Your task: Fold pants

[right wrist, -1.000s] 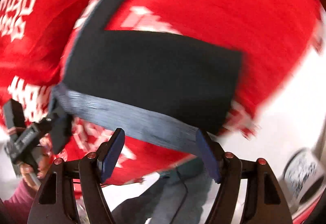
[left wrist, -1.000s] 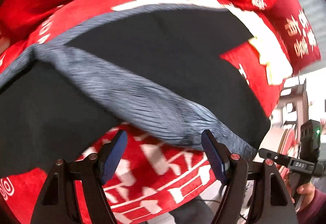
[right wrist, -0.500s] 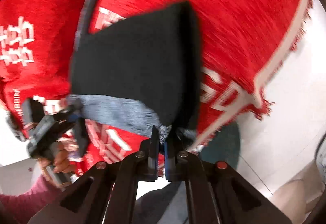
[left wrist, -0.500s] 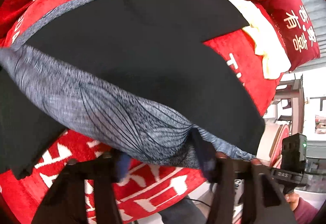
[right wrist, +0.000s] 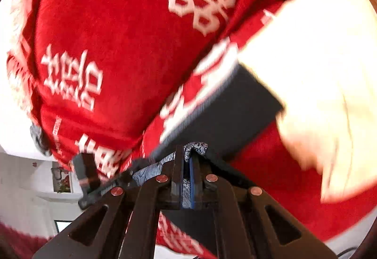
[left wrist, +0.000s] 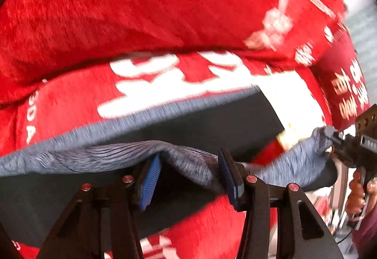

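In the left wrist view, the left hand-held gripper (left wrist: 189, 175) is seen with jaws apart, the grey waistband (left wrist: 99, 157) of the pants (left wrist: 212, 127) draped between them, over the red blanket (left wrist: 141, 11). In the right wrist view, the right hand-held gripper (right wrist: 187, 178) is clamped on the waistband at 6 o'clock, the pants stretching toward 2 o'clock

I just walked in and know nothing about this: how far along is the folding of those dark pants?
Early days. Done: the right gripper is shut on the grey waistband of the dark pants, which lie on the red blanket. In hand: the left gripper straddles the waistband with its jaws apart, so no grip there yet. Left: closing it, then making the folds; the pants do not look finished.
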Motion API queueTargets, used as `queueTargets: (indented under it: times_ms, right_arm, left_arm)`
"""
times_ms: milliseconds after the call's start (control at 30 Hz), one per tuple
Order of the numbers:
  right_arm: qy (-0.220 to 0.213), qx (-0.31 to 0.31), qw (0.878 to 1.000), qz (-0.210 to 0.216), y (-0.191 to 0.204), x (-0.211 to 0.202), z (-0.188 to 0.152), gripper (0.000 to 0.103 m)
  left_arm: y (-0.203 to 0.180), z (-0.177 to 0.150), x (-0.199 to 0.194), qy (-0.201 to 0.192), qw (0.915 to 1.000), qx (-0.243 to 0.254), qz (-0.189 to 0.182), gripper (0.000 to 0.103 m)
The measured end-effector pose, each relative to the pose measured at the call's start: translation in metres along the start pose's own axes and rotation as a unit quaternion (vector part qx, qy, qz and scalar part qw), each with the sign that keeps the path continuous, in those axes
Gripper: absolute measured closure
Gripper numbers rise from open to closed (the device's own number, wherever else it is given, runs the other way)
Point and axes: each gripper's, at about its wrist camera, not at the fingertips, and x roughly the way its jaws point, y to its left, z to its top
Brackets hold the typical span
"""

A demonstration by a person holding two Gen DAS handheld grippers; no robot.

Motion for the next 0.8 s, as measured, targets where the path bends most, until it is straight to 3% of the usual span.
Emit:
queueTargets:
  times_ms: [67,133,167,233,267,300,367,433,567,733,767,800]
  right_arm:
    - [0.012,-0.006,1.0,-0.023,-0.003,0.01,0.035,0.098]
    - [0.023,-0.007,0.998,-0.058,-0.001,0.032,0.068,0.094]
    - [0.026,-0.004,0.997,-0.072,-0.005,0.036,0.076,0.092]
    - [0.027,-0.003,0.994,-0.107,-0.007,0.048,0.092,0.072]
    - [0.022,-0.004,0.993,-0.114,-0.008,0.05,0.097,0.042]
    - [0.01,-0.006,0.993,-0.119,-0.007,0.048,0.1,0.022]
    - [-0.025,-0.016,0.993,-0.118,-0.002,0.036,0.1,0.022]
    - [-0.029,-0.026,0.992,-0.118,0.0,0.025,0.093,0.023]
    - [0.005,0.019,0.992,-0.127,-0.029,0.024,0.041,0.049]
    - [0.039,0.111,0.986,-0.119,-0.08,0.05,-0.006,0.051]
    - [0.026,0.119,0.986,-0.113,-0.085,0.054,-0.006,0.053]
    - [0.017,0.12,0.986,-0.112,-0.086,0.056,-0.005,0.062]
  left_arm:
    - [0.007,0.017,-0.004,-0.02,0.9991,0.0,0.038,0.051]
    - [0.011,0.028,-0.006,-0.024,0.9975,0.004,0.067,0.022]
    - [0.014,0.031,-0.01,-0.034,0.9964,0.005,0.077,0.02]
    - [0.018,0.032,-0.015,-0.038,0.9946,0.013,0.095,0.02]
    - [0.02,0.03,-0.015,-0.033,0.9939,0.018,0.103,0.02]
    - [0.023,0.027,-0.013,-0.028,0.9927,0.022,0.115,0.02]
    - [0.03,0.016,-0.008,-0.011,0.9903,0.025,0.136,0.02]
    - [0.04,0.001,0.002,0.01,0.9876,0.019,0.155,0.02]
    - [0.059,-0.027,0.017,0.04,0.9844,-0.016,0.171,0.02]
    - [0.063,-0.043,0.03,0.06,0.9815,-0.025,0.18,0.02]
    - [0.063,-0.043,0.032,0.062,0.981,-0.025,0.182,0.02]
    - [0.062,-0.044,0.033,0.063,0.9804,-0.024,0.185,0.02]
